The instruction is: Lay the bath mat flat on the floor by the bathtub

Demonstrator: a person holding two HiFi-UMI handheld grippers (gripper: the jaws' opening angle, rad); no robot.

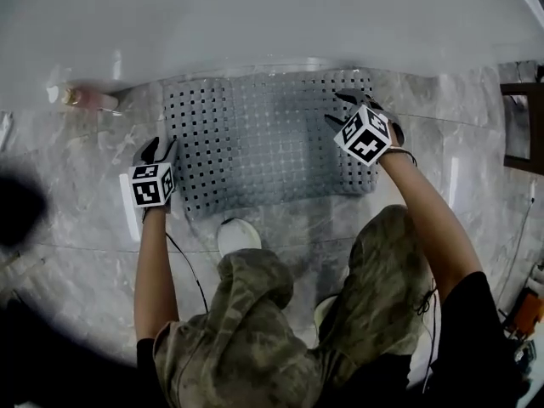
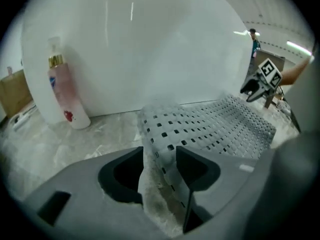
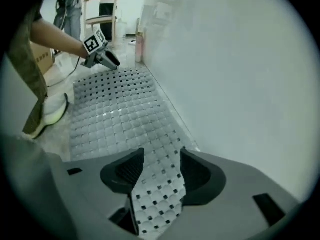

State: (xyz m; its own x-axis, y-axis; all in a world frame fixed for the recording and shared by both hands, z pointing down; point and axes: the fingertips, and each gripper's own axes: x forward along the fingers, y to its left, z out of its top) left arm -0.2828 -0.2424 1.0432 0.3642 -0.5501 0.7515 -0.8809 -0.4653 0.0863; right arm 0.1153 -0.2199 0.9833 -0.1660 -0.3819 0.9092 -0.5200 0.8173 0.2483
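The grey perforated bath mat (image 1: 263, 138) lies spread on the marble floor against the white bathtub (image 1: 255, 24). My left gripper (image 1: 160, 150) is at the mat's near left corner. In the left gripper view its jaws (image 2: 159, 156) stand apart, and the mat's (image 2: 215, 124) corner curls up loosely between them. My right gripper (image 1: 340, 109) hovers over the mat's right end, close to the tub. In the right gripper view (image 3: 162, 161) the jaws are wide, with a strip of mat (image 3: 120, 109) lying between them and neither pad pressing on it.
A pink pump bottle (image 1: 85, 99) stands by the tub left of the mat. The person's white shoe (image 1: 238, 235) is at the mat's near edge. A wooden chair (image 1: 527, 126) stands at the right, and a cardboard box (image 2: 15, 91) at the far left.
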